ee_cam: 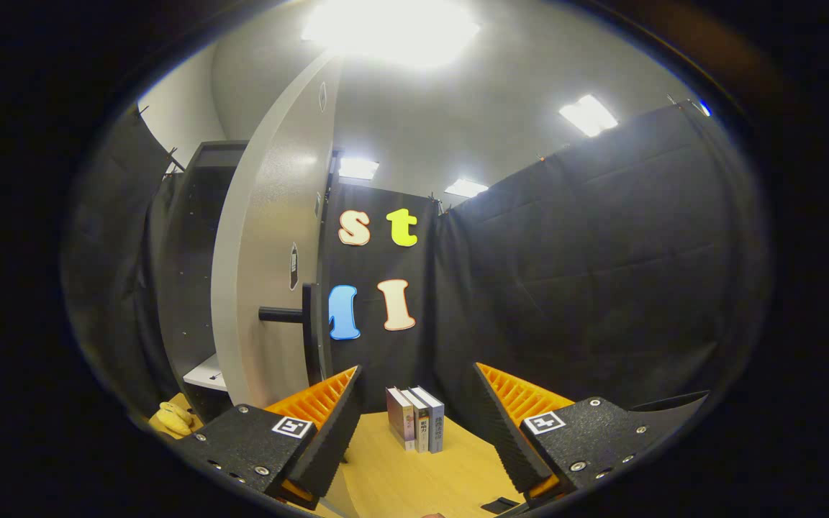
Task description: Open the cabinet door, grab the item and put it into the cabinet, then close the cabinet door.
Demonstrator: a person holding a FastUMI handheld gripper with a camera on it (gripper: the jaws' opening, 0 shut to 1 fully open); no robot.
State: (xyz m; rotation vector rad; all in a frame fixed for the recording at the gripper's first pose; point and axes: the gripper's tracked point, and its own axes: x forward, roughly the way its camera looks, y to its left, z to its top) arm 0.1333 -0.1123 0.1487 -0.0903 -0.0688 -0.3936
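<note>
Gripper (414, 424) fingers spread, empty; cabinet door (270, 273) hides most shelves.

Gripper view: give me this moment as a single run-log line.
door: cabinet door swung open | gripper: open, holding nothing | books: upright on table, beyond fingers | yellow item: by cabinet base
</note>
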